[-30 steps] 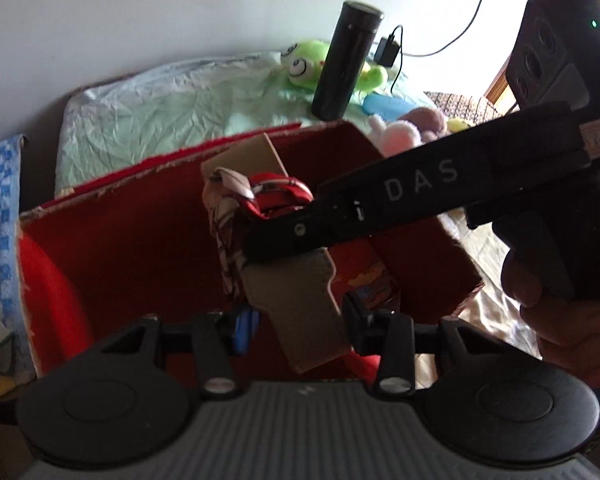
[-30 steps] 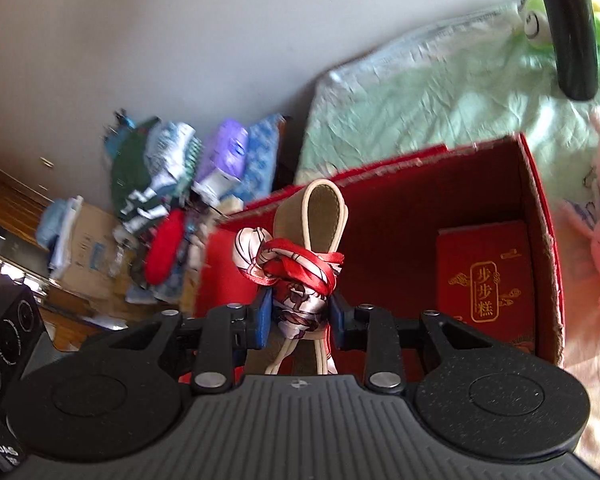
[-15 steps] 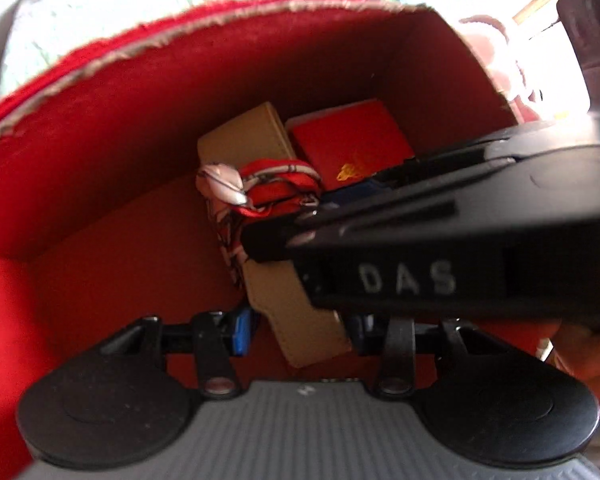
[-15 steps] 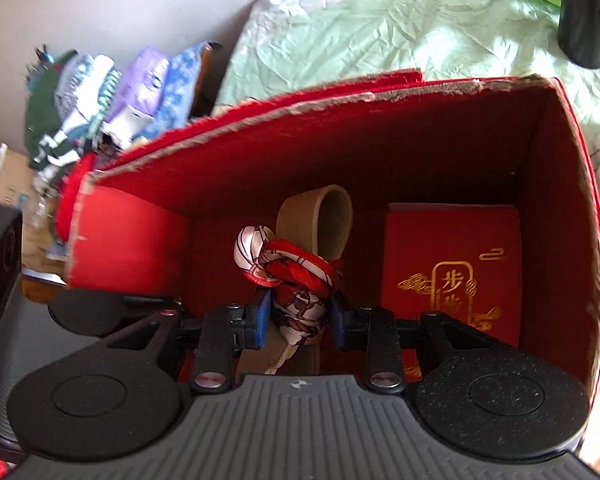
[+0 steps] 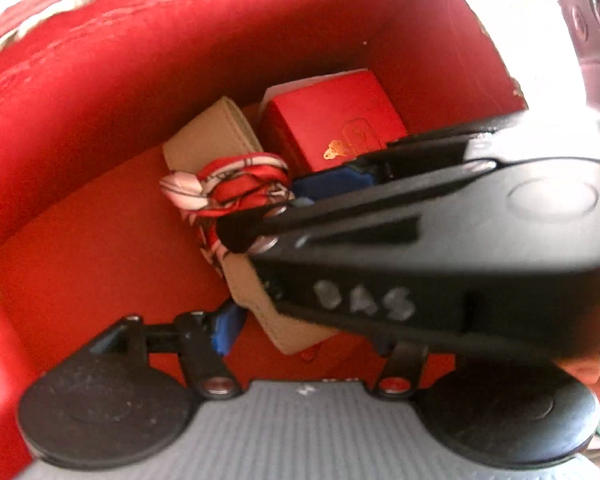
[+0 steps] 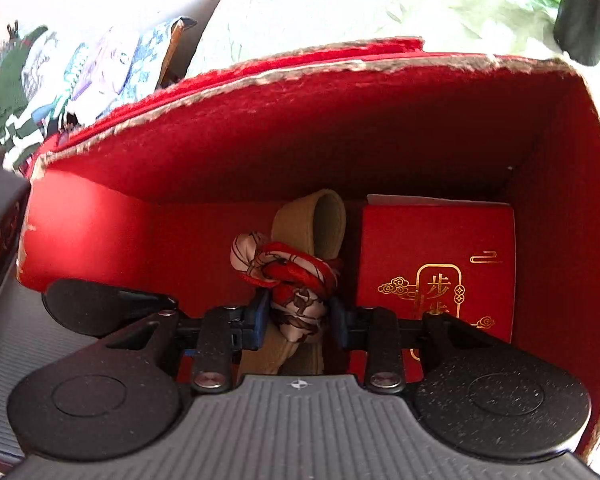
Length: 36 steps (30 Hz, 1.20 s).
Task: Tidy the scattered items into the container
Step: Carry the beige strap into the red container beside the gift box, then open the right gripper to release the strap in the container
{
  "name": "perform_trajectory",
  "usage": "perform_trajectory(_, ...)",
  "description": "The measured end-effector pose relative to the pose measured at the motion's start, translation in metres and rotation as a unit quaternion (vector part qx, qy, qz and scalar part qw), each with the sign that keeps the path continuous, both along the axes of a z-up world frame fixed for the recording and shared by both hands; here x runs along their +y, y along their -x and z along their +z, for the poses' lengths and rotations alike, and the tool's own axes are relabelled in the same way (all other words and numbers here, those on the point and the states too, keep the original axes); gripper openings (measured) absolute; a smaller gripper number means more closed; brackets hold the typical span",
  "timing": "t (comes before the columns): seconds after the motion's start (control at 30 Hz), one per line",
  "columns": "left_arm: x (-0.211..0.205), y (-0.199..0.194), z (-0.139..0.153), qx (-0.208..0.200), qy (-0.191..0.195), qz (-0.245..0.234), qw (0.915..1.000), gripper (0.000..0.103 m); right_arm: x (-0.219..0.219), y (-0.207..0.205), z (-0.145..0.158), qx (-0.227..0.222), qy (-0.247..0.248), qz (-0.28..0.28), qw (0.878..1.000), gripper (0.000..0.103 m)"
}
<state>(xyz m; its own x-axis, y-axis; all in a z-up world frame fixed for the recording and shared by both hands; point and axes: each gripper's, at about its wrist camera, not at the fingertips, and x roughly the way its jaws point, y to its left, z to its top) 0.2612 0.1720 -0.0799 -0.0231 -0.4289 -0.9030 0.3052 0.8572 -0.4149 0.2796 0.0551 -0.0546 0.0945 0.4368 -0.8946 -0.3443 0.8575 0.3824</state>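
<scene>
A tan leather strap (image 5: 216, 136) with a red-and-white scarf (image 5: 228, 188) knotted round it hangs inside the red cardboard box (image 5: 140, 60). My right gripper (image 6: 298, 318) is shut on the knotted scarf (image 6: 296, 280) and strap (image 6: 324, 220), low in the box (image 6: 340, 128). In the left wrist view the right gripper (image 5: 296, 196) crosses from the right. My left gripper (image 5: 308, 334) has the strap's lower end between its fingers; its right finger is hidden, so its state is unclear.
A small red gift box with gold print (image 6: 436, 272) lies on the box floor at the right (image 5: 332, 124). Outside, a pale green sheet (image 6: 340, 8), a black flask (image 6: 588, 8) and a pile of clothes (image 6: 60, 80) show behind the box.
Both grippers have gone from above the box down into it, carrying the strap and scarf with them. The box walls now fill both views.
</scene>
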Motion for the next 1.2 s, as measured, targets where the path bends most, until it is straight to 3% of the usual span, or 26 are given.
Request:
perform_trajectory(0.13,0.004,0.003,0.004,-0.011,0.004,0.01,0.9999,0.069,-0.017,-0.001,0.002,-0.008,-0.025,-0.041,0.999,0.038)
perform_trajectory(0.33,0.007,0.009,0.01,-0.027,-0.004,0.021,0.9994,0.071,-0.03,0.011,0.017,-0.082,-0.034,-0.06,0.994,0.037)
perform_trajectory(0.57,0.001,0.017,0.017,-0.047,-0.022,0.005,0.9986,0.071,-0.03,0.007,0.014,-0.078,-0.019,-0.06,0.995,0.029)
perform_trajectory(0.77,-0.005,0.017,0.01,-0.007,-0.011,-0.029,0.9995,0.074,-0.017,0.004,0.007,-0.059,-0.012,-0.065,0.996,0.026)
perform_trajectory(1.03,-0.007,0.023,0.015,-0.004,0.006,-0.054,0.9985,0.078,-0.023,0.021,0.015,-0.111,-0.035,-0.073,0.991,0.027)
perform_trajectory(1.2,0.003,0.027,0.021,-0.013,0.019,-0.03,0.9993,0.079,-0.026,0.025,0.022,-0.14,-0.048,-0.087,0.985,0.027)
